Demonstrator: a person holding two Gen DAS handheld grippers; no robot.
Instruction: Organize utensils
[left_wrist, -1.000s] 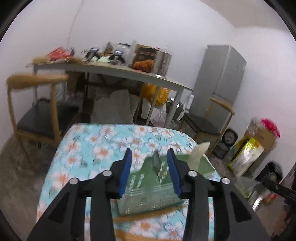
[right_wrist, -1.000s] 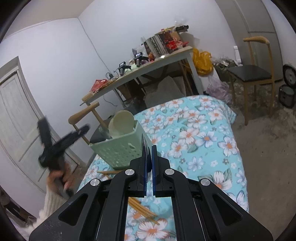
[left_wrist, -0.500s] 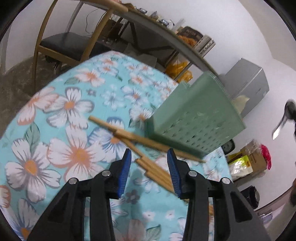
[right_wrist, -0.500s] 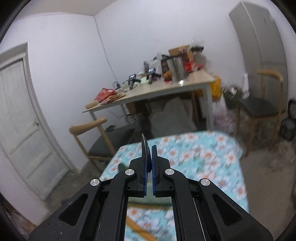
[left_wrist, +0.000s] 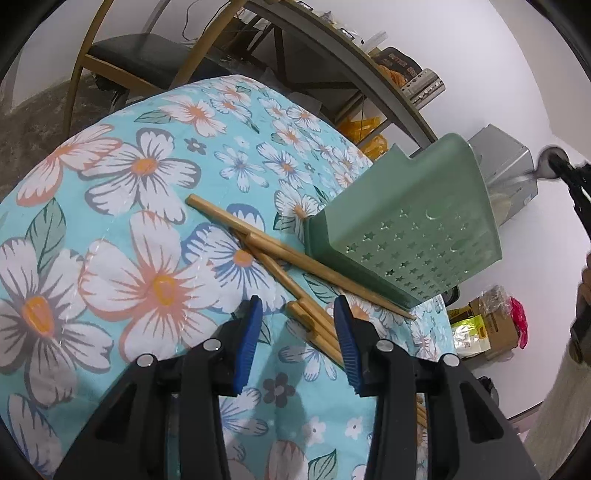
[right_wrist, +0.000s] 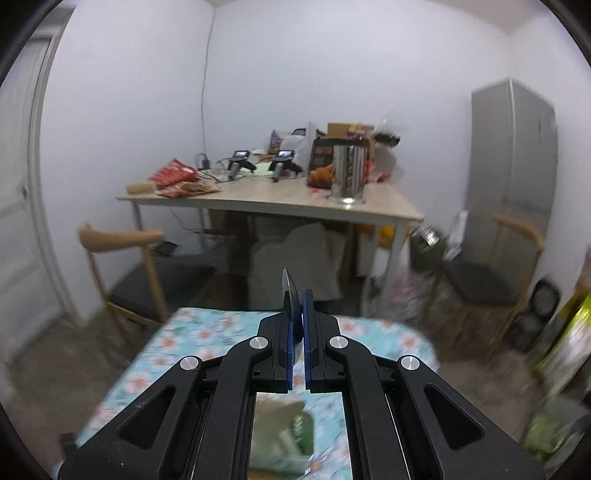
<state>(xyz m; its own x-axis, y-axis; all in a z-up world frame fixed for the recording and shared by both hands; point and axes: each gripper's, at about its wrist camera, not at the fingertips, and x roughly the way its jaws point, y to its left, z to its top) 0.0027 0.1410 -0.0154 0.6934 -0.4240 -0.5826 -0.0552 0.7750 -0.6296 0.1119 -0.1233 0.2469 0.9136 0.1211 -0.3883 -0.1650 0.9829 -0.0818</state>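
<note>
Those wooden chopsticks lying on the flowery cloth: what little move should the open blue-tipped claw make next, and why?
Probably lower the left gripper a little and shut it on the wooden chopsticks. Its jaws are open and already straddle the near ends of the sticks, which lie loose on the floral tablecloth beside the green perforated plastic basket. The right gripper is busy, shut on a thin metal utensil.

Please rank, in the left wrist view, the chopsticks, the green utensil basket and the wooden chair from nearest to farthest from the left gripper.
1. Chopsticks: partly between the open left gripper fingers.
2. Green utensil basket: just beyond, to the right.
3. Wooden chair: past the table, upper left.
</note>
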